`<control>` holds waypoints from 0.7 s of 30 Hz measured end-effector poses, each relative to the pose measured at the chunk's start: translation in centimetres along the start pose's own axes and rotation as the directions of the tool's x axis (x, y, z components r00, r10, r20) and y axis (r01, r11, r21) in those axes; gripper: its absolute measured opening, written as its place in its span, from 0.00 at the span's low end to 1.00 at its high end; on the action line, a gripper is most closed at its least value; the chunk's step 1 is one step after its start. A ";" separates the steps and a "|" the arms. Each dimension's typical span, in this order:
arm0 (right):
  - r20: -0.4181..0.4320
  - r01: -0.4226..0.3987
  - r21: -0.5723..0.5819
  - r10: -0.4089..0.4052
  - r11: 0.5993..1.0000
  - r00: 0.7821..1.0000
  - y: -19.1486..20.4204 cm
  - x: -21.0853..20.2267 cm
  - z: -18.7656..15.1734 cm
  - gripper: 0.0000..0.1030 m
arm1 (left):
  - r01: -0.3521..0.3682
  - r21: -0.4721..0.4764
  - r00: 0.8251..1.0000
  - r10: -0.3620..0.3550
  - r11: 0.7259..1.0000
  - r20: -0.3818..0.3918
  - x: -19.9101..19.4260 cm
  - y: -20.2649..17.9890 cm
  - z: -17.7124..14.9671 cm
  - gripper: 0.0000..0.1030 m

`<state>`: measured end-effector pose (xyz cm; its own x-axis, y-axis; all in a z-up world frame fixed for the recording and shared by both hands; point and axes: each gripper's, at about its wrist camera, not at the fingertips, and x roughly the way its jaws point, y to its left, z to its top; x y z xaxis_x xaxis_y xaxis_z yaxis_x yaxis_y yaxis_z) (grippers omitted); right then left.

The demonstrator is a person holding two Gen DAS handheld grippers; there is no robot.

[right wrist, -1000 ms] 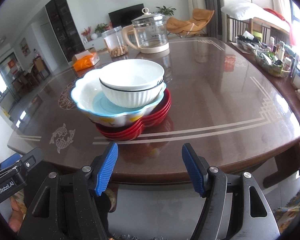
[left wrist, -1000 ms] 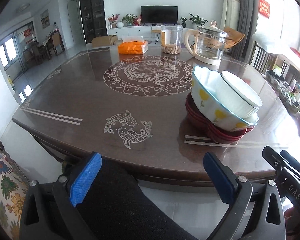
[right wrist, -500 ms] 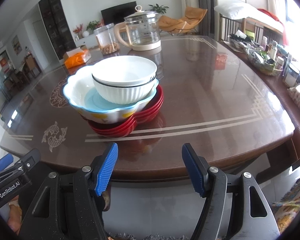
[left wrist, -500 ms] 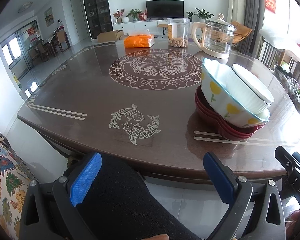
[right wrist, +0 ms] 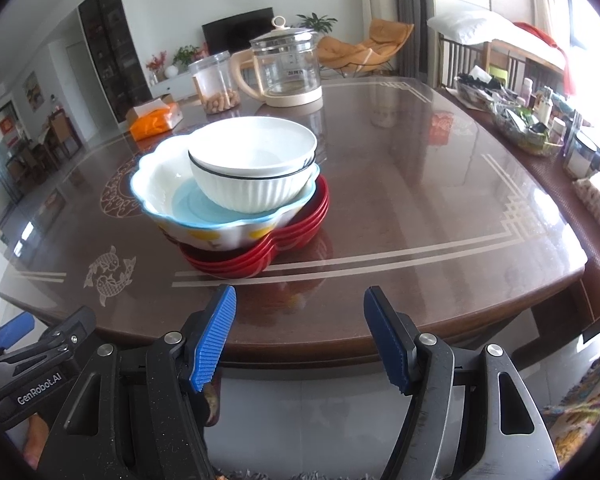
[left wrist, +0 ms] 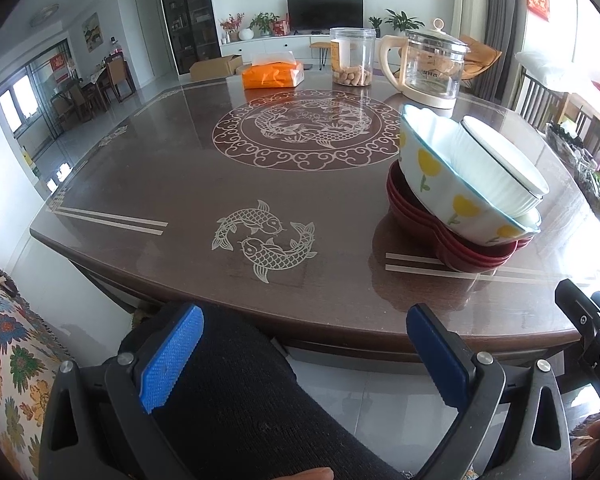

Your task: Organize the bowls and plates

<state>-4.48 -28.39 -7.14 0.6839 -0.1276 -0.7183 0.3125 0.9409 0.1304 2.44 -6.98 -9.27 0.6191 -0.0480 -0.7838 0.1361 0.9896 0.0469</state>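
Note:
One stack stands on the dark table point(left wrist: 172, 184): red plates point(right wrist: 256, 258) at the bottom, a scalloped flowered bowl point(right wrist: 168, 184) on them, and white ribbed bowls point(right wrist: 256, 160) nested inside. In the left wrist view the same red plates point(left wrist: 420, 220), flowered bowl point(left wrist: 440, 176) and white bowls point(left wrist: 500, 168) sit at the right. My right gripper point(right wrist: 298, 334) is open and empty, short of the table's near edge, facing the stack. My left gripper point(left wrist: 304, 354) is open and empty too, below the table edge over a dark-clothed leg point(left wrist: 240, 408).
At the table's far side stand a glass kettle point(left wrist: 432, 68), a clear jar of nuts point(left wrist: 352, 62) and an orange tissue pack point(left wrist: 272, 74). A cluttered side table point(right wrist: 528, 120) lies to the right. A floral cushion point(left wrist: 12, 364) is at the lower left.
Both views have tilted slightly, so the table and stack sit a little differently in frame. Both grippers stay open and empty; nothing on the table has moved.

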 end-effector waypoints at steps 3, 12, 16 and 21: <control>0.028 -0.002 -0.023 0.003 1.000 1.000 0.5 -0.7 0.1 0.68 | 0.016 -0.005 1.000 -0.016 1.000 0.002 -0.3 0.2 0.0 0.98; 0.039 -0.007 -0.083 0.010 0.997 0.999 1.3 -2.5 0.9 0.68 | 0.063 -0.019 0.998 -0.063 0.998 0.005 -1.9 1.1 0.8 0.98; 0.058 -0.009 -0.091 0.014 0.996 0.998 1.3 -4.4 1.3 0.74 | 0.083 -0.011 0.996 -0.083 0.996 0.013 -3.2 1.2 1.3 0.98; 0.070 -0.011 -0.095 0.018 0.995 0.997 1.6 -6.5 1.8 0.74 | 0.084 0.025 0.995 -0.085 0.996 0.044 -5.4 0.8 2.0 0.98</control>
<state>-7.19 -26.61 -1.06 0.7340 -0.1326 -0.6661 0.2411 0.9678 0.0730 0.78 -6.18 -3.81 0.6388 -0.1378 -0.7569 0.2069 0.9783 -0.0034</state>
